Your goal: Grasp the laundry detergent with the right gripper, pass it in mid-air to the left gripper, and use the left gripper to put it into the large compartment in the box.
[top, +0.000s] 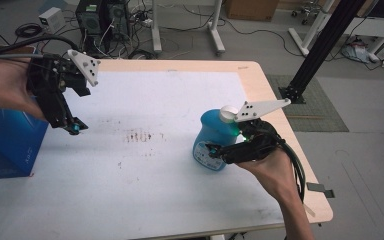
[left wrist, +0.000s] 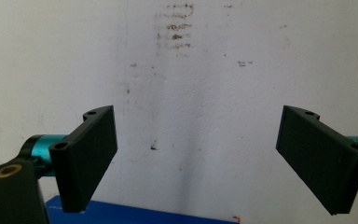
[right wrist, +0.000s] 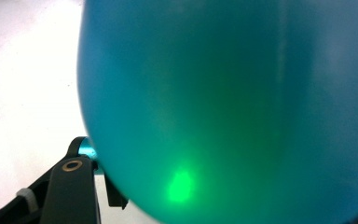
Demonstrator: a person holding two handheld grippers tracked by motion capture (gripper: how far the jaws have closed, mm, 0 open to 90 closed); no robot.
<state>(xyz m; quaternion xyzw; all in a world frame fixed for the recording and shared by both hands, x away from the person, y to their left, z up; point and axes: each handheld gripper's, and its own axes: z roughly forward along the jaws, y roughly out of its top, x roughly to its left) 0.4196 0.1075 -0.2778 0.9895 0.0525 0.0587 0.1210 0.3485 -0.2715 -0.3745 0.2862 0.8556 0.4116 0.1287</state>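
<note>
Right gripper [top: 219, 150] clamps a blue bottle [top: 211, 140] at center right; left gripper [top: 75, 126], upper left, gapes wide, empty.

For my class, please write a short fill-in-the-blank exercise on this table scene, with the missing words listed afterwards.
1. The right gripper is closed on a blue ____ with a white cap.
2. The left gripper has its jaws ____, with nothing between them.
3. A ____ box sits at the table's left edge.

Missing words: bottle; open; blue
</note>
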